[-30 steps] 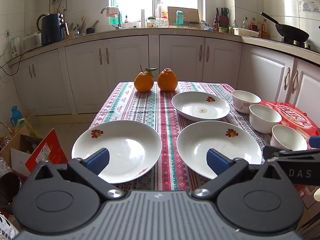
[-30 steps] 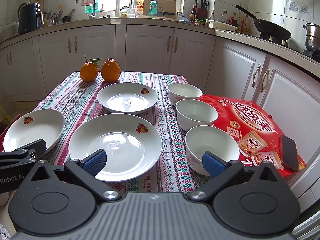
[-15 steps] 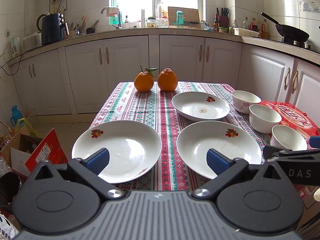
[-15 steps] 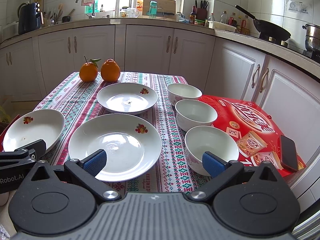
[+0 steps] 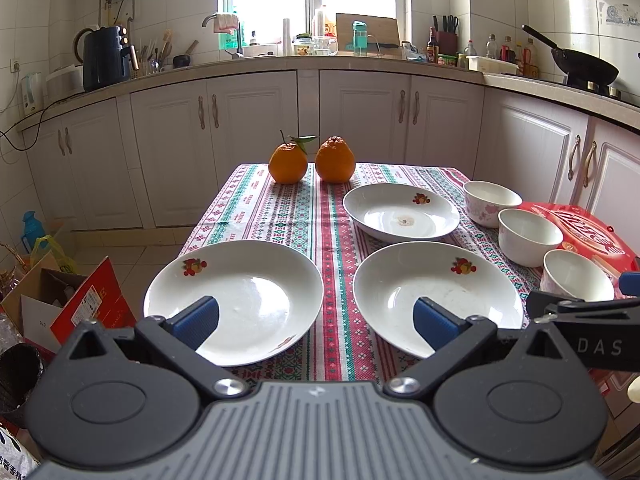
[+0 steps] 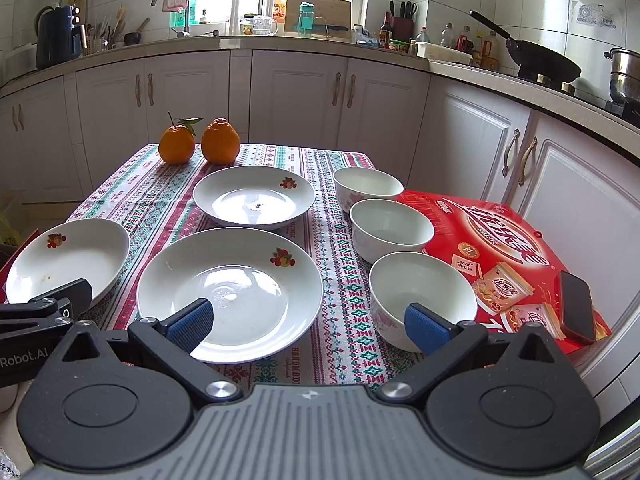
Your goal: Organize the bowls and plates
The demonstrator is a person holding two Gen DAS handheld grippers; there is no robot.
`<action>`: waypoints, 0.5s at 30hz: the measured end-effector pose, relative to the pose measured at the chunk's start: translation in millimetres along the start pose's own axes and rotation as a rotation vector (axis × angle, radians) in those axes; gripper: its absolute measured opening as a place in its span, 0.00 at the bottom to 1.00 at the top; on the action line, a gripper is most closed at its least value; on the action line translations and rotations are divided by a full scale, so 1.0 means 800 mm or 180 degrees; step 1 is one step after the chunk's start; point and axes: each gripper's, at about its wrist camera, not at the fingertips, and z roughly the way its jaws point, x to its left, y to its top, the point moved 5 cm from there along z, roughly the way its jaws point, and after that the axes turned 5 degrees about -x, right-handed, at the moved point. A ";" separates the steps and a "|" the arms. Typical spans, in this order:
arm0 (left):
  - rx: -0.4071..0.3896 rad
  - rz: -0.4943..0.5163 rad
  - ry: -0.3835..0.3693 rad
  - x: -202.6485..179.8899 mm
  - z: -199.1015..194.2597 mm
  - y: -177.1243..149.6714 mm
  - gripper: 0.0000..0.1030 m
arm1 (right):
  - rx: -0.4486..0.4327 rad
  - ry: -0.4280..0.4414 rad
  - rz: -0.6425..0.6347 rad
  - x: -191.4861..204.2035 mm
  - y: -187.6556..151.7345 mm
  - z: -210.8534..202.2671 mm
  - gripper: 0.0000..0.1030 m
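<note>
Three white plates with fruit prints lie on the patterned tablecloth: near left [image 5: 234, 300], near middle [image 5: 438, 294] [image 6: 230, 292], and far [image 5: 400, 212] [image 6: 254, 196]. Three white bowls stand in a row at the right: far [image 6: 368, 188], middle [image 6: 392, 228], near [image 6: 420, 292]. My left gripper [image 5: 316, 322] is open and empty, low over the table's near edge between the two near plates. My right gripper [image 6: 308, 326] is open and empty, between the middle plate and the near bowl.
Two oranges [image 5: 312, 160] sit at the table's far end. A red box [image 6: 504, 248] with a phone [image 6: 576, 306] on it lies right of the bowls. Kitchen cabinets [image 5: 360, 116] stand behind. Cardboard boxes [image 5: 60, 300] are on the floor at the left.
</note>
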 end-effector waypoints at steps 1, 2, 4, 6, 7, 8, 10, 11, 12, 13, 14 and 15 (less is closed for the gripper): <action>0.0000 0.0000 0.0000 0.000 0.000 0.000 0.99 | 0.0000 -0.0001 -0.0001 0.000 0.000 0.000 1.00; 0.0000 0.0001 0.0000 0.000 0.000 0.000 0.99 | -0.0001 -0.0002 -0.0002 0.000 0.000 0.000 1.00; 0.0000 0.0000 0.0001 0.000 0.000 0.000 0.99 | -0.0001 -0.0003 -0.0005 0.000 0.000 0.000 1.00; 0.0000 -0.0001 -0.0001 0.000 0.000 0.000 0.99 | -0.0005 -0.0006 -0.0004 -0.002 0.000 0.000 1.00; 0.0000 -0.0001 -0.0001 0.000 0.000 0.000 0.99 | -0.0006 -0.0007 -0.0004 -0.003 0.000 0.000 1.00; 0.0000 -0.0001 -0.0001 0.000 0.000 0.000 0.99 | -0.0006 -0.0008 -0.0003 -0.003 0.000 0.000 1.00; 0.0001 0.0000 -0.0001 0.000 0.000 0.000 0.99 | -0.0005 -0.0008 -0.0003 -0.003 0.000 0.000 1.00; 0.0001 -0.0001 -0.0002 0.000 0.000 0.000 0.99 | -0.0005 -0.0008 -0.0003 -0.003 0.000 0.000 1.00; 0.0003 -0.0002 -0.0002 0.000 0.000 0.000 0.99 | -0.0005 -0.0009 -0.0005 -0.003 0.000 0.000 1.00; 0.0001 0.0000 0.0000 0.000 0.000 0.000 0.99 | -0.0007 -0.0009 -0.0007 -0.003 0.000 0.000 1.00; 0.0000 0.0001 0.0001 0.000 0.000 0.000 0.99 | -0.0007 -0.0009 -0.0006 -0.003 0.000 0.000 1.00; 0.0000 0.0000 0.0000 0.000 0.000 0.000 0.99 | -0.0007 -0.0009 -0.0005 -0.003 0.000 0.000 1.00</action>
